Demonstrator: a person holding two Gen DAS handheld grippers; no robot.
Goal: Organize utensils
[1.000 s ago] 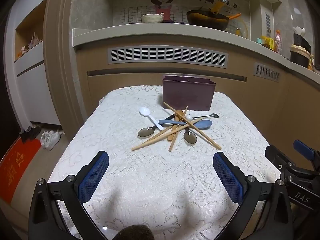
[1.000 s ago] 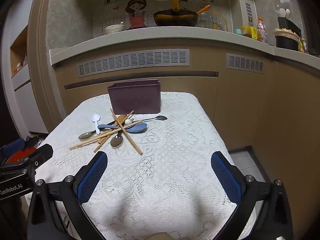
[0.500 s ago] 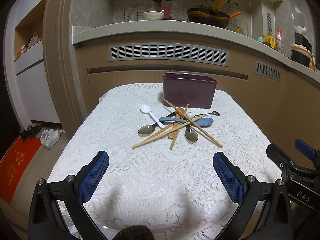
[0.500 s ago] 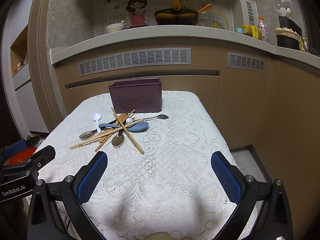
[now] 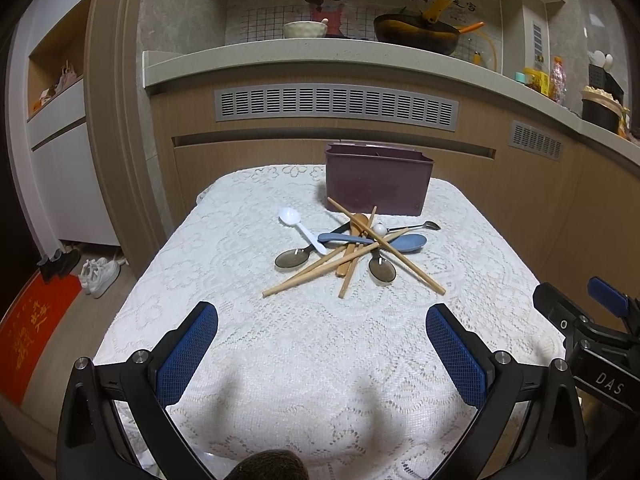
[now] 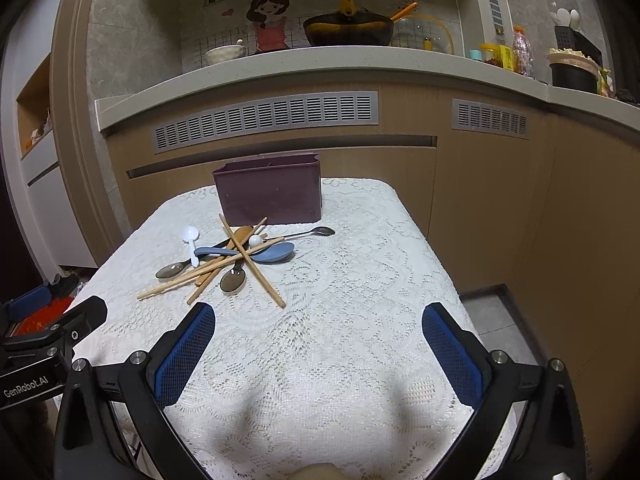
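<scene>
Approaching the pile (image 5: 352, 244) with both claws spread wide and empty, one top chopstick (image 5: 386, 246) should be taken first for the bin (image 5: 378, 184).

Tablecloth (image 5: 224, 248): white lace, floral openwork pattern. Bin (image 5: 378, 184) at far end: dark maroon, plain. Chopsticks (image 5: 386, 246): light tan wood. White plastic spoon (image 5: 300, 226) on left of pile. Big blue-grey spoon (image 5: 400, 242) on right. Two spoons with smoky translucent brown bowls (image 5: 294, 258). Wooden spoon (image 5: 354, 236): darker tan. Left gripper (image 5: 322, 354) and right gripper (image 6: 318, 354): black frames, blue mesh-textured pads. Cabinets (image 6: 480, 208): tan woodgrain, grey slatted vents (image 5: 336, 104). Counter (image 5: 320, 54): pale beige. Far wall: grey, white tile grid, cartoon sticker in pink. Floor mat (image 5: 28, 336) at left: red with gold lettering.
</scene>
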